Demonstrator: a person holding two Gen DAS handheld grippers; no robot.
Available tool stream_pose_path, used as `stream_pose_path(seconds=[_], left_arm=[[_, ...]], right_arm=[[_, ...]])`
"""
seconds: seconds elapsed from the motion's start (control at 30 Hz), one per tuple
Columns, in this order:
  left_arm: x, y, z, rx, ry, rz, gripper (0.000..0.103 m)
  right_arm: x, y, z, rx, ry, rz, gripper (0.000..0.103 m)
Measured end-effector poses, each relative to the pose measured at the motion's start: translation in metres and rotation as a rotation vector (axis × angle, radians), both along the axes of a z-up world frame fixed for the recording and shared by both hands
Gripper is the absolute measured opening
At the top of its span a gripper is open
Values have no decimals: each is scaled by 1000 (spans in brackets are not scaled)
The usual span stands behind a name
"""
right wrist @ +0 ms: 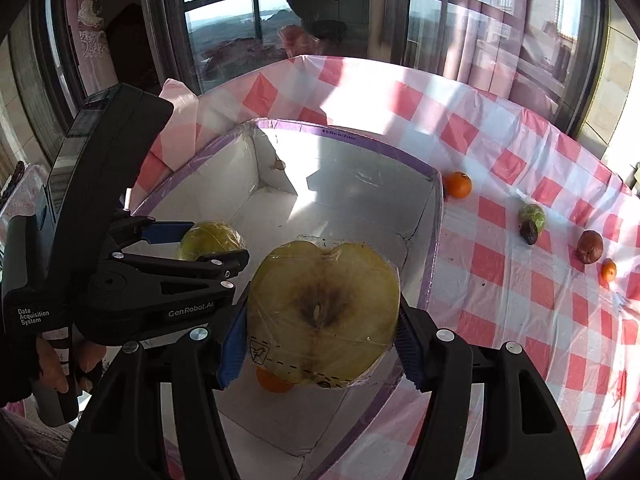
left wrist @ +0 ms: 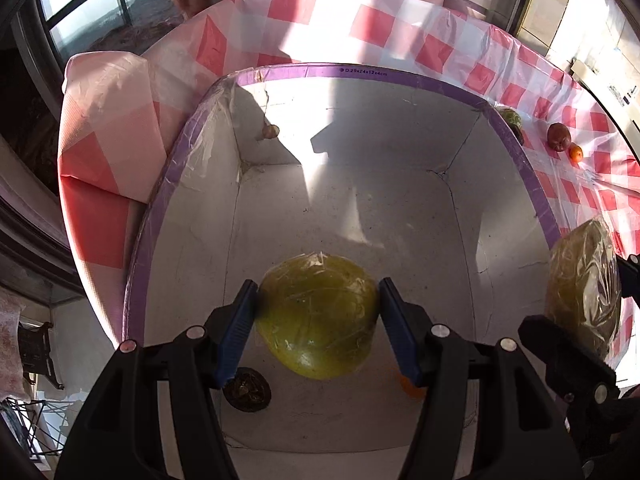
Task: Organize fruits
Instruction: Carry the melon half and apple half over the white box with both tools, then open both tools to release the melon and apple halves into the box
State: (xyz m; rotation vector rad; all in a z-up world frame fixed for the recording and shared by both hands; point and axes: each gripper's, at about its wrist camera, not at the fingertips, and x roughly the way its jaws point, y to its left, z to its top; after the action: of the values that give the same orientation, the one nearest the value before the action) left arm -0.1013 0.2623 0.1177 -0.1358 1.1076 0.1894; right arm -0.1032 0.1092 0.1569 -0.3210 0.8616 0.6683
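Two wrapped apple halves, one per gripper, both over the box (left wrist: 420,74); reads as a paired drop-off into it.

Left gripper (left wrist: 318,320): blue pads clamped on either flank of the left half (left wrist: 318,320), skin side to the camera; tilted steeply down over the box floor, so likely about to set it down rather than toss it; a dark fruit (left wrist: 247,390) and a bit of orange sit on the floor just below, so my guess is the drop spot needs to clear those.

Right gripper (right wrist: 320,320): also gripping, pads on both sides of the right half (right wrist: 324,312), cut face and browned core toward the camera; it hangs over the near right wall of the box, a small orange (right wrist: 274,383) under it inside.

Held by the flanks probably because cling film is slippery and the cut face is soft.

Outside, on the checked cloth (right wrist: 520,340) right of the box: orange (right wrist: 459,185) touching or just beside the box corner, then green fruit (right wrist: 533,218) with a dark one against it, brown fruit (right wrist: 589,247), tiny orange (right wrist: 609,270); all still to go in, I'd say.
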Motion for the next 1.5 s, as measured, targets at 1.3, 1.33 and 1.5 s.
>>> stream_pose_path(seconds=[1.3,1.33,1.5], left_arm=[[3,19,-40,-103,189,-26,63],[4,19,-39,-101,186,-25,63],[6,14,-41,-94,191,-46,71]], right_arm=[[-2,45,-64,-250,115,64,62],[-2,45,-64,-244,116,63,62],[-3,45,-63,-235,115,57,65]])
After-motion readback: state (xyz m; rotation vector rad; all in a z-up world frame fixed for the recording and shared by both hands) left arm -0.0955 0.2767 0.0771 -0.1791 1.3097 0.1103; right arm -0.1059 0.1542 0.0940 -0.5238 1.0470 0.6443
